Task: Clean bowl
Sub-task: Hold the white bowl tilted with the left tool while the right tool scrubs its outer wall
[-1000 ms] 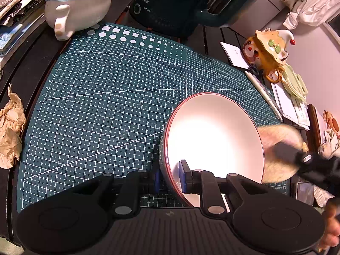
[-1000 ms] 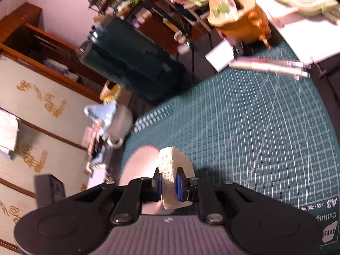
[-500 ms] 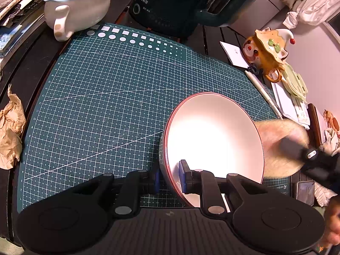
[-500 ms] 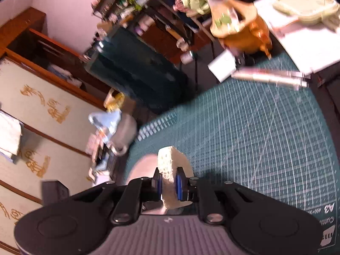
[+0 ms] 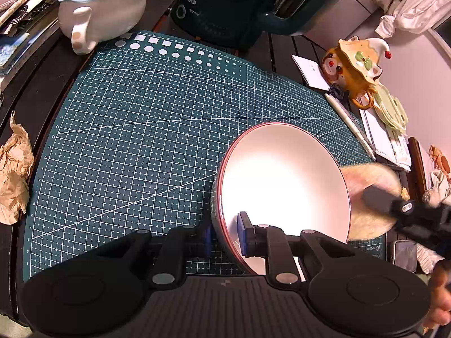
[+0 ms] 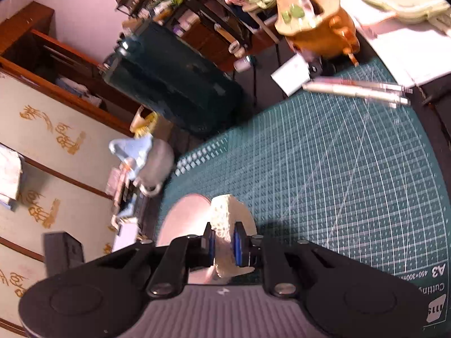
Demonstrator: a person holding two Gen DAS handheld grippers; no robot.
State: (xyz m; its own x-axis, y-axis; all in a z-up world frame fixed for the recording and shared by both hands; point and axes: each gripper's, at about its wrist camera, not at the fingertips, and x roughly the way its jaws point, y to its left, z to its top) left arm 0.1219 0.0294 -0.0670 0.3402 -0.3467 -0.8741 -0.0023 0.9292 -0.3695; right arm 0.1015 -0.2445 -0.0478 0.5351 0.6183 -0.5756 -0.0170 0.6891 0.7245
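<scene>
A white bowl (image 5: 284,180) with a red rim and grey outside is tilted up on the green cutting mat (image 5: 141,129). My left gripper (image 5: 225,236) is shut on its near rim, one pad inside and one outside. Outside the bowl's right edge, my right gripper (image 5: 377,194) holds a round pale sponge (image 5: 366,197). The right wrist view shows the right gripper (image 6: 224,243) shut on that sponge (image 6: 228,219), with the bowl (image 6: 183,219) just left of it.
A grey teapot (image 5: 98,14) with a blue lid stands at the mat's far left corner, beside a dark appliance (image 5: 231,2). An orange figurine mug (image 5: 355,67), a pen (image 5: 349,124) and papers lie right of the mat. Crumpled brown paper (image 5: 14,169) lies at the left.
The right gripper with the sponge has drawn away from the bowl, to the right and a little upward. The bowl and the left gripper have not moved.
</scene>
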